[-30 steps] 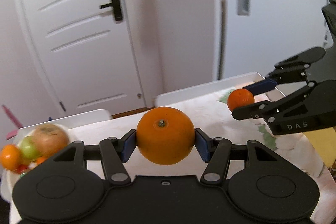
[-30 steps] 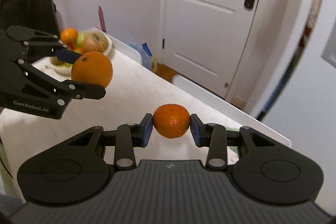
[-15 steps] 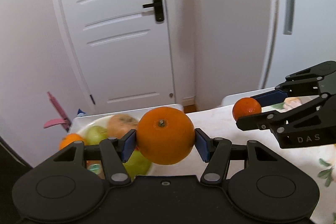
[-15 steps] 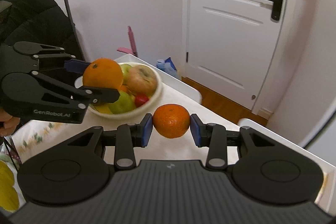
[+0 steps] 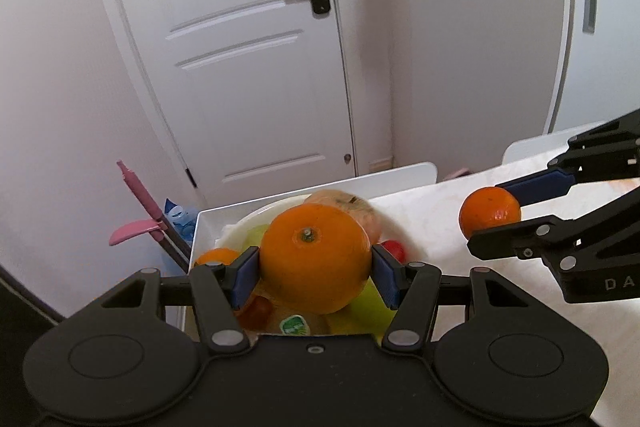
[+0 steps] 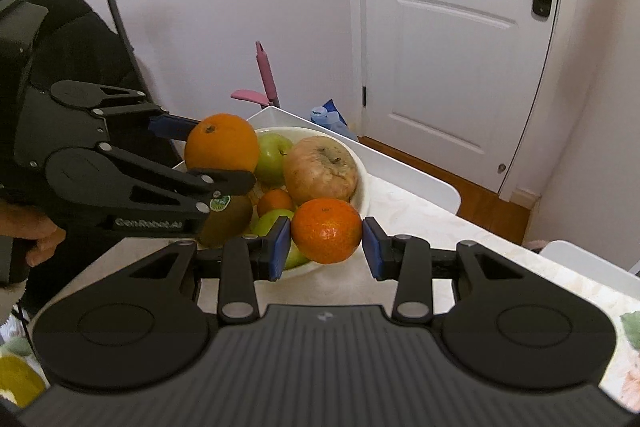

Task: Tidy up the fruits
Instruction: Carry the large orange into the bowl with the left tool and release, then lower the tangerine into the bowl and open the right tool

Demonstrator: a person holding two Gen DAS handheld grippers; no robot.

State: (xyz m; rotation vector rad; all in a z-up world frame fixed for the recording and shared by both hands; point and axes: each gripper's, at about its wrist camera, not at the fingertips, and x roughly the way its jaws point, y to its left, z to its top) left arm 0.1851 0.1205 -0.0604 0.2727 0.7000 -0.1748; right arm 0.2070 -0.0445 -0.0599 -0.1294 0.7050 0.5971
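My left gripper (image 5: pixel 316 269) is shut on a large orange (image 5: pixel 315 257) and holds it over the white fruit bowl (image 6: pixel 362 171); the orange also shows in the right wrist view (image 6: pixel 222 143). My right gripper (image 6: pixel 325 245) is shut on a small tangerine (image 6: pixel 326 230) just in front of the bowl's near rim; the tangerine also shows in the left wrist view (image 5: pixel 490 213). The bowl holds a brownish apple (image 6: pixel 320 169), a green apple (image 6: pixel 274 155), a kiwi (image 6: pixel 228 217) and other fruit.
The bowl stands near the corner of a table with a pale floral cloth (image 6: pixel 420 219). White chair backs (image 6: pixel 404 173) line the table's far edge. A white door (image 6: pixel 460 27) and a pink tool (image 6: pixel 266 77) are behind. A yellow fruit (image 6: pixel 16 379) lies at lower left.
Both grippers have swung left toward the fruit bowl, each with its fruit. The left one has come over the bowl and the right one has come up to its near rim.
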